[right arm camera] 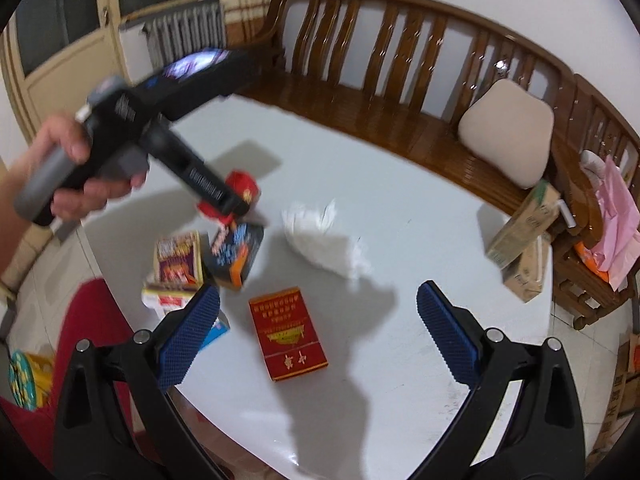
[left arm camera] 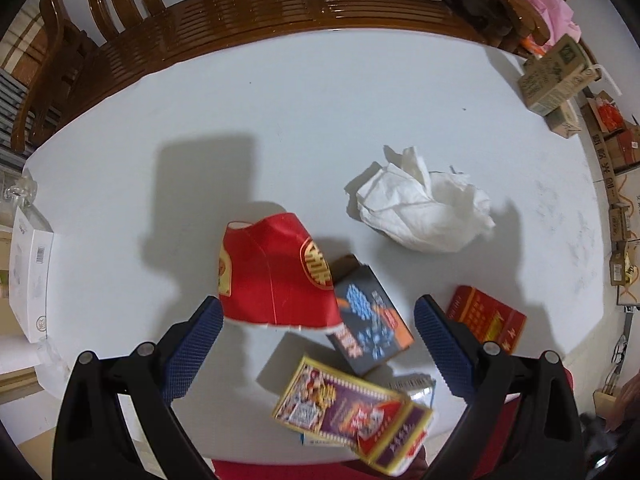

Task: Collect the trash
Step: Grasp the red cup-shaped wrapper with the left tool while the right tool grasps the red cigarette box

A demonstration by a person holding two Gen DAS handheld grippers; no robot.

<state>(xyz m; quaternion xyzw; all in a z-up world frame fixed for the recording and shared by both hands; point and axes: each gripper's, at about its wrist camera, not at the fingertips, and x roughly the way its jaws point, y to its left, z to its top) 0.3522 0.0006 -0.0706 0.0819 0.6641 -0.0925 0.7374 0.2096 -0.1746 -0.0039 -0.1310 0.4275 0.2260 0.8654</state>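
Both claws gape wide, textured blue pads apart: left claw (left arm camera: 318, 338) over a glossy red paper cup (left arm camera: 276, 276), right claw (right arm camera: 318, 332) above a flat red carton (right arm camera: 287, 338). Crumpled white tissue (left arm camera: 424, 208) lies on the smooth pale surface (left arm camera: 280, 120).

The left wrist view looks steeply down, close above the table (left arm camera: 280, 100); the right wrist view looks across it from farther back. Both share the tissue (left arm camera: 424, 204) (right arm camera: 324, 240) and bench (left arm camera: 256, 12) (right arm camera: 400, 80).
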